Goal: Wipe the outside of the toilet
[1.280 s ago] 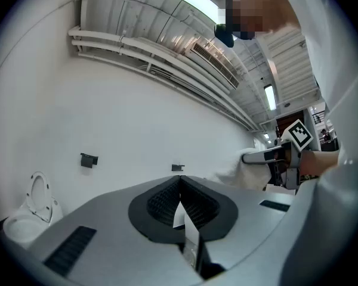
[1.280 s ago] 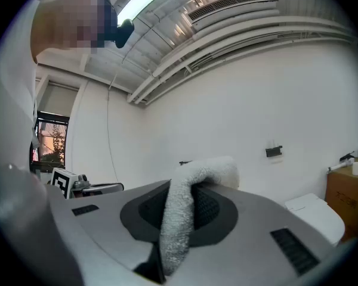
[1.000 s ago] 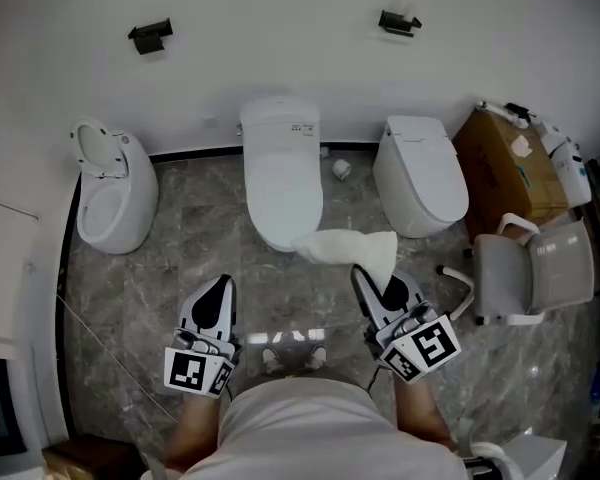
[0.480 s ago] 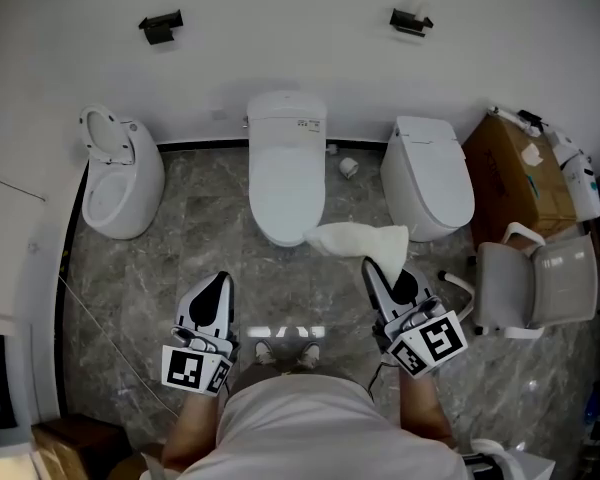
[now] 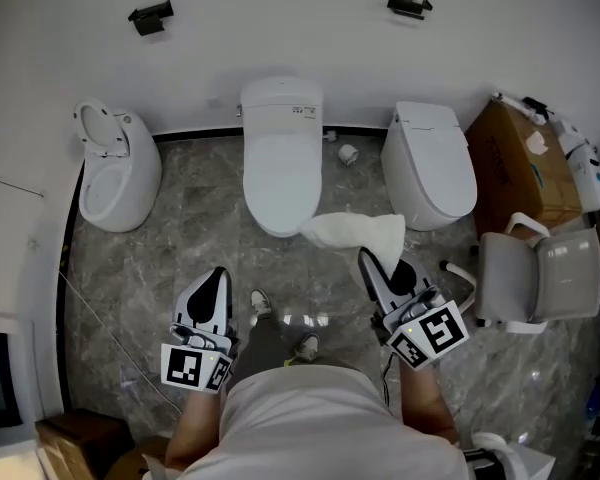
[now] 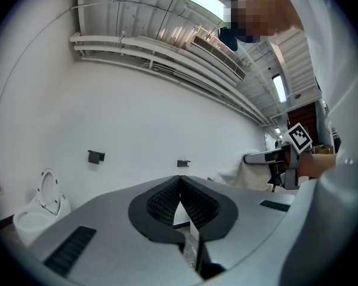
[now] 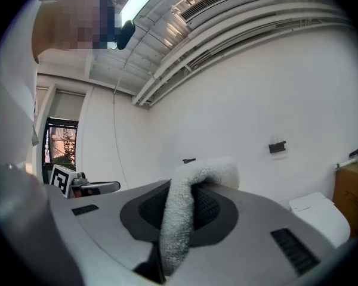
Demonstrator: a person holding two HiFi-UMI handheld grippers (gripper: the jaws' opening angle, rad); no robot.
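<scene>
Ahead of the person, toilet [image 5: 280,168] stands by the wall; white cloth [image 5: 355,233], pinched in right claw [image 5: 370,263], hangs near its front rim; left claw [image 5: 218,280] pressed together, empty; wiping judged not begun, all left

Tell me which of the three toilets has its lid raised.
The leftmost toilet: its lid stands upright and the bowl is uncovered. The middle toilet and the right toilet both have their lids down.

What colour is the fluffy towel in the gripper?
White. The towel shows best in the right gripper view.
</scene>
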